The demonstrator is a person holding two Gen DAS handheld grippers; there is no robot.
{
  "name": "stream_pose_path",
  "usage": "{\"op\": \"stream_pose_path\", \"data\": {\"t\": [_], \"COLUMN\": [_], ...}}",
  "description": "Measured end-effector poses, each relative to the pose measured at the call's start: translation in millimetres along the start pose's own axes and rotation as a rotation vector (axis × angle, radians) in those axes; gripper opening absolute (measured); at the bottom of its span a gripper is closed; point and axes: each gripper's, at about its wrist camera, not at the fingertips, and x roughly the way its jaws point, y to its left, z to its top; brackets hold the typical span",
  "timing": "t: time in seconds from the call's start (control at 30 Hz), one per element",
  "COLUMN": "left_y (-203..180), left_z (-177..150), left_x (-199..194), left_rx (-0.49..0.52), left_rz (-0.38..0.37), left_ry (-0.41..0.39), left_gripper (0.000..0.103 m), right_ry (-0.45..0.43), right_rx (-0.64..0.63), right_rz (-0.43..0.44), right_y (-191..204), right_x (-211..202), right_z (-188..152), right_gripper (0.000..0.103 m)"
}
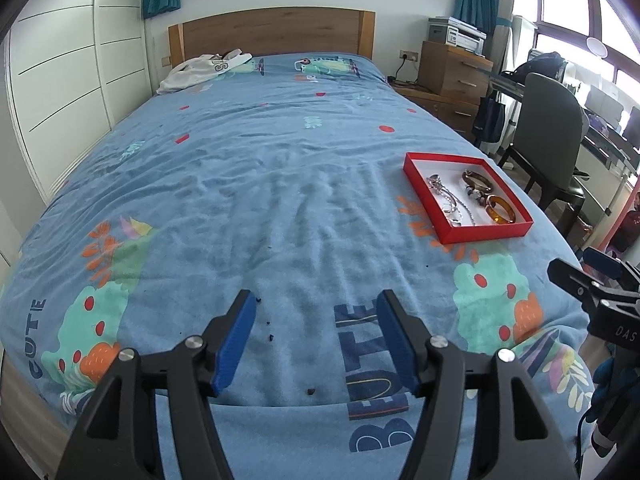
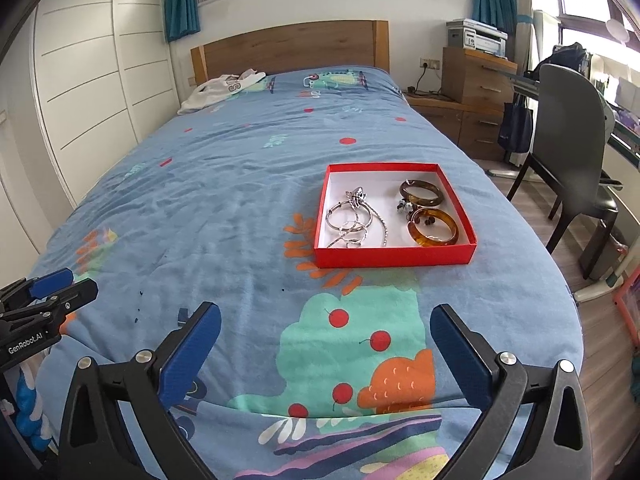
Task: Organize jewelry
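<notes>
A red box (image 2: 394,254) with a white inside lies on the blue bedspread, ahead of my right gripper (image 2: 326,314) and slightly to its right. In it lie silver bangles and chains (image 2: 350,218), a dark brown bangle (image 2: 421,193) and an amber bangle (image 2: 433,227). The right gripper hovers over the near end of the bed, open wide, with nothing between its blue pads. In the left wrist view the red box (image 1: 484,234) is far off to the right. My left gripper (image 1: 316,304) is open and empty above the bedspread.
Small dark specks (image 1: 310,391) dot the bedspread (image 1: 240,184) near the left gripper. A white garment (image 1: 200,70) lies by the wooden headboard. White wardrobe doors line the left side. A dark chair (image 2: 576,128), a desk and a wooden dresser stand to the right.
</notes>
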Motion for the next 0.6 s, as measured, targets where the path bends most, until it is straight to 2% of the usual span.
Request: {"op": "stream_pose_path", "data": {"t": [0.6], "left_y": [1.7], "left_z": [-8.0], "left_x": [8.9], "left_rx": [0.003], "left_rz": [0.01], "left_ry": [0.022], "left_gripper": [0.061], "right_ry": [0.015], "right_rx": [0.008], "right_rz": [0.006], "right_y": [0.0], "right_x": [6.3], "right_z": [-6.6], "right_gripper": [0.102]}}
